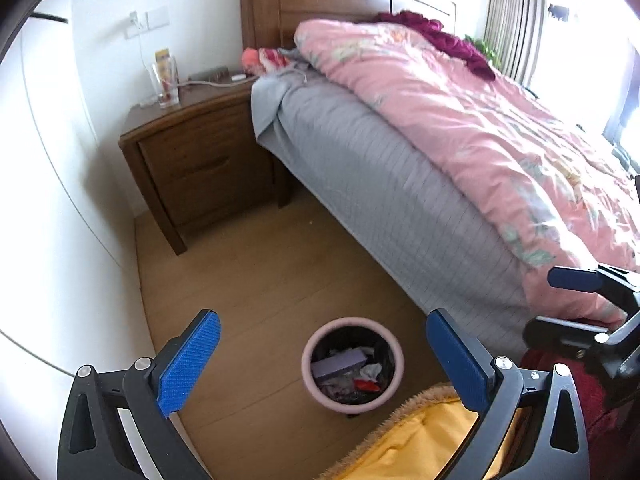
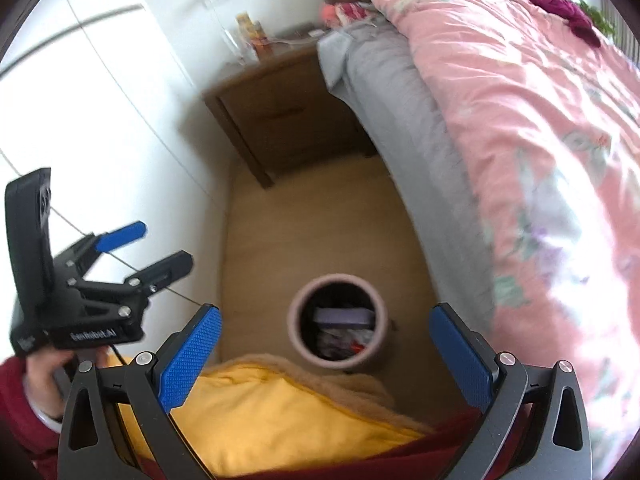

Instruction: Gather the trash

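A round pink trash bin (image 1: 316,346) with a black liner stands on the wooden floor beside the bed; it also shows in the right wrist view (image 2: 297,322). It holds a purple box (image 1: 338,362), crumpled white paper and a red wrapper. My left gripper (image 1: 324,360) is open and empty, held high above the bin. My right gripper (image 2: 326,354) is open and empty, also above the bin. The left gripper also shows in the right wrist view (image 2: 156,246), open, at the left. The right gripper's fingers (image 1: 572,278) show at the right edge of the left wrist view.
A bed with a grey sheet (image 1: 380,168) and a pink quilt (image 1: 500,120) fills the right. A wooden nightstand (image 1: 200,168) stands by the white wall with a glass (image 1: 166,80) and cables on it. The person's yellow garment (image 2: 280,416) is below the grippers.
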### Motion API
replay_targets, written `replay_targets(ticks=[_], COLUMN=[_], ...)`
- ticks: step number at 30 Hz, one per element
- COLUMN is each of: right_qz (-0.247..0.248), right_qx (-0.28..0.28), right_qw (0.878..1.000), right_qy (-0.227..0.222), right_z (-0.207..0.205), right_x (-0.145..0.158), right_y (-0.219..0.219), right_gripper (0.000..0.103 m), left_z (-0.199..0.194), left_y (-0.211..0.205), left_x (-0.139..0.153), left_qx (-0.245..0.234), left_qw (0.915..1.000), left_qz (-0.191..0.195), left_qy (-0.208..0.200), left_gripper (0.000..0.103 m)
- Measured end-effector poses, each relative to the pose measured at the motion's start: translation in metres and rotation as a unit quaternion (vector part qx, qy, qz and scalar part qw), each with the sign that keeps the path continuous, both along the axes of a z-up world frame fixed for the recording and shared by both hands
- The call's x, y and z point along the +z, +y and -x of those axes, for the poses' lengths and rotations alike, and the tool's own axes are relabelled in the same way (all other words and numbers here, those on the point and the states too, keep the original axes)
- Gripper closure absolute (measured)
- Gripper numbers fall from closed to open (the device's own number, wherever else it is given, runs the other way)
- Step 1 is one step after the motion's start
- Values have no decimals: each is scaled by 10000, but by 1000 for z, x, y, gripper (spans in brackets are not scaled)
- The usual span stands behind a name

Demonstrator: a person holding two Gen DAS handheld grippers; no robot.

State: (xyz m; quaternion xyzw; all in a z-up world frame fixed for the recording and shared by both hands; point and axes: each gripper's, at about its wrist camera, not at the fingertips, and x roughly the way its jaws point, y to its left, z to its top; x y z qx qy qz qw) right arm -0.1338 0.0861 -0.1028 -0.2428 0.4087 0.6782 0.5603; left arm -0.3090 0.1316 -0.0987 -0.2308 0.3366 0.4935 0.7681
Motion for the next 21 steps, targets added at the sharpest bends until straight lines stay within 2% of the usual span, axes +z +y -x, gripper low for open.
replay_targets(ticks=[3,6,10,14,21], right_qz=[-419,-905,-1297,-1379,-1343], right_qx=[48,-47,-185,-270,-165], right_qw=[9988,9947,9895,9885,9900], right_qy=[-261,-482,-615,-555,-391], right_z=[7,10,12,10,8], right_x=[5,17,27,28,27], right_y=[-14,-29,-39,-43,-51], right_gripper=[0,0,0,0,0], left_z=[1,4,4,1,-10], left_y=[-8,-13,-19,-28,-32], left_x=[-1,-3,-5,-2,-8], left_qx=[96,173,157,166,38], left_qw=[9999,9997,9992,9982,9986], left_qz=[-133,-180,-283,-545,-502], left_qy=[48,-81,-218,-204,171], left_gripper=[0,0,0,0,0])
